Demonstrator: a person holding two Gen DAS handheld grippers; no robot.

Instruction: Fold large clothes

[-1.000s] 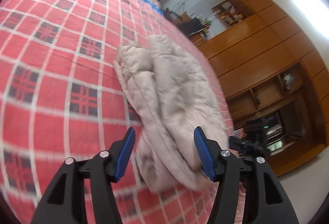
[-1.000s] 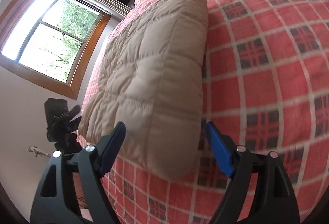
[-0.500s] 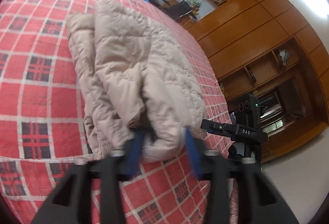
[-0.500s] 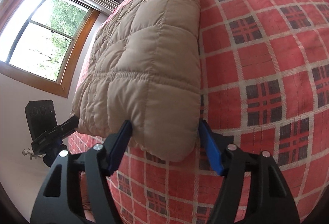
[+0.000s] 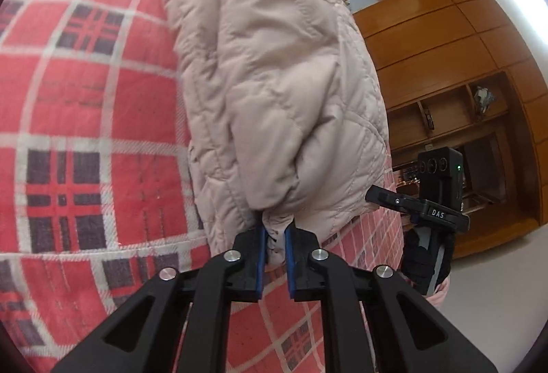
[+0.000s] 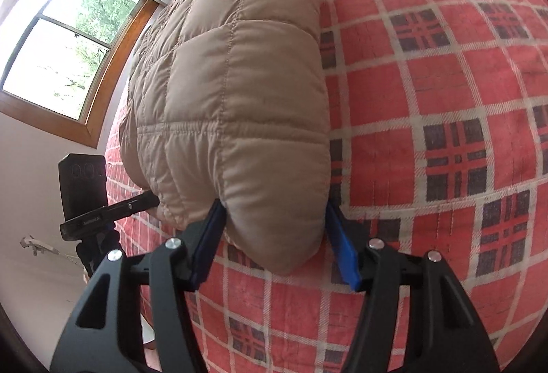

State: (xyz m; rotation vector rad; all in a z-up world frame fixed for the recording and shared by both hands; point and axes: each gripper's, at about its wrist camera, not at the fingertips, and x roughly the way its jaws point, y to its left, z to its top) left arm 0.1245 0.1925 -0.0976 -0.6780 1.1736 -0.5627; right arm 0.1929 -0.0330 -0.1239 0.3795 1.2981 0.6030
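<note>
1. Beige quilted puffer jacket (image 5: 274,92) lies folded into a thick bundle on the bed, over a red plaid bedspread with white lines and dark checks (image 5: 85,119); from my left wrist view it runs from the near edge away toward the far end.

2. My left gripper (image 5: 274,256) has its jaws drawn narrow, pinching a small gathered fold of the jacket's near edge between the blue pads (image 5: 261,256).

3. On the left view, just right of the jacket's near corner, I see the other black handheld gripper unit with a green light (image 5: 441,188), held by a hand in a dark glove (image 5: 423,261).

4. A wooden wall unit with open shelves (image 5: 455,58) fills the far right of that view.

5. My right gripper (image 6: 274,246) has its jaws spread fairly wide, straddling the puffy near corner of the jacket (image 6: 239,92). Both blue pads (image 6: 342,253) sit against the fabric's sides, but I cannot tell whether they are pressing it.

6. In the right view the jacket sits toward the left edge of the bedspread (image 6: 445,99), with a wood-framed window (image 6: 65,40) beyond on the far left.
</note>
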